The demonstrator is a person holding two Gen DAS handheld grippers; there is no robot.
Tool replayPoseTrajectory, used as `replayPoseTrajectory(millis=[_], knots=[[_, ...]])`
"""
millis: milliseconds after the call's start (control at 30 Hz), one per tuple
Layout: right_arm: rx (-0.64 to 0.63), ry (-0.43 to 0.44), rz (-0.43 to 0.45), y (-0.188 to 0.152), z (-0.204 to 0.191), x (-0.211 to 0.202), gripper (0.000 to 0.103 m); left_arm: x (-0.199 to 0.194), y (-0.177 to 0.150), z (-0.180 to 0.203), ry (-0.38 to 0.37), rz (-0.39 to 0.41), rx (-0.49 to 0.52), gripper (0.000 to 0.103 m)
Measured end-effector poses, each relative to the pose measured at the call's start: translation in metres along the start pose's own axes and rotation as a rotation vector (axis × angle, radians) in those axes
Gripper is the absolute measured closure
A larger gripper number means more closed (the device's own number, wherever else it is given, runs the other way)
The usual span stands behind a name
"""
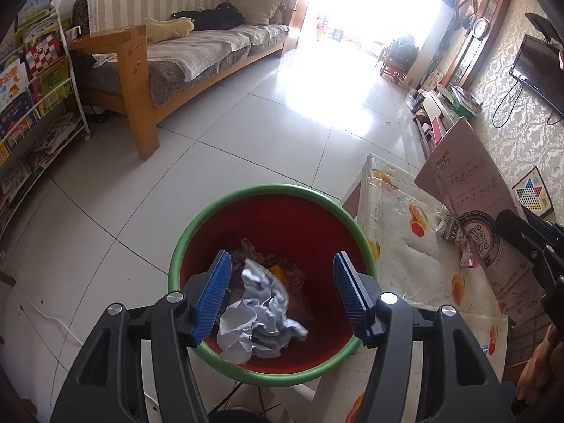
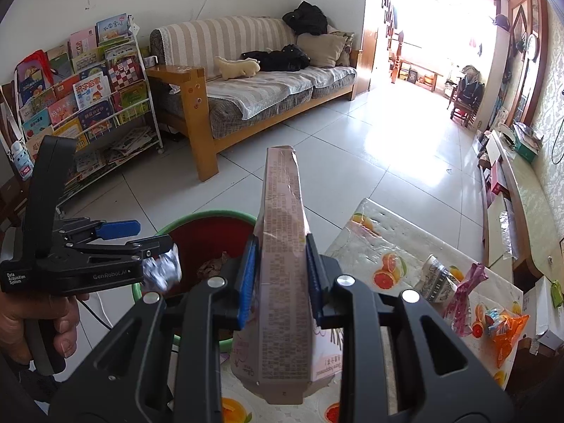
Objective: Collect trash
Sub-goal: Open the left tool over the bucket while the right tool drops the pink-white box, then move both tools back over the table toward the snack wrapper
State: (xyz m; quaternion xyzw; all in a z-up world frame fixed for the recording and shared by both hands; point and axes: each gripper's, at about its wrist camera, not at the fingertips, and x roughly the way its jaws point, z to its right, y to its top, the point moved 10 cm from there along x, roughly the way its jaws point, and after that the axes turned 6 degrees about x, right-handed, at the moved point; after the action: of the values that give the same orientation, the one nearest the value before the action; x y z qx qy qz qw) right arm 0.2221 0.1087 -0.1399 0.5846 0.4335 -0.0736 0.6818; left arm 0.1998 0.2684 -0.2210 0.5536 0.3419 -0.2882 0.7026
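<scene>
The left claw (image 1: 282, 292) stands spread over the red bin (image 1: 271, 225), a crumpled silvery wrapper (image 1: 259, 299) loose between its pads and dropping toward the scraps inside; released off-centre, it could catch the green rim and spill onto the floor. The right claw (image 2: 280, 275) pinches a tall pink carton (image 2: 282, 246) above the surface (image 2: 387, 246), just beside the bin. That carton is long, so it might strike the left claw or tip the bin. More wrappers (image 2: 461, 292) wait on the surface.
</scene>
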Motion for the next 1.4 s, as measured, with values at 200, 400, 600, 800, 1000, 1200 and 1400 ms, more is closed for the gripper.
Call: replayPoseTrajectory(millis=[200, 400, 600, 800, 1000, 1200, 1400], knots=[[-0.018, 0.027, -0.021, -0.004, -0.02, 0.012, 0.077, -0.01, -0.001, -0.018, 0.028, 0.032, -0.039, 0.024], [-0.022, 0.056, -0.04, -0.007, -0.035, 0.023, 0.077, -0.019, -0.002, -0.031, 0.059, 0.052, -0.067, 0.02], [-0.042, 0.079, -0.067, -0.011, -0.051, 0.037, 0.077, -0.025, -0.006, -0.044, 0.075, 0.063, -0.099, 0.018], [-0.061, 0.095, -0.101, -0.017, -0.067, 0.052, 0.075, -0.025, -0.012, -0.055, 0.09, 0.056, -0.121, 0.017], [-0.043, 0.084, -0.082, -0.017, -0.07, 0.05, 0.024, -0.026, -0.015, -0.062, 0.103, 0.053, -0.137, 0.016], [-0.043, 0.073, -0.075, -0.017, -0.066, 0.046, 0.011, -0.026, -0.017, -0.061, 0.101, 0.055, -0.147, 0.013], [-0.023, 0.048, -0.059, -0.018, -0.048, 0.032, 0.005, -0.029, -0.014, -0.05, 0.089, 0.064, -0.147, 0.01]])
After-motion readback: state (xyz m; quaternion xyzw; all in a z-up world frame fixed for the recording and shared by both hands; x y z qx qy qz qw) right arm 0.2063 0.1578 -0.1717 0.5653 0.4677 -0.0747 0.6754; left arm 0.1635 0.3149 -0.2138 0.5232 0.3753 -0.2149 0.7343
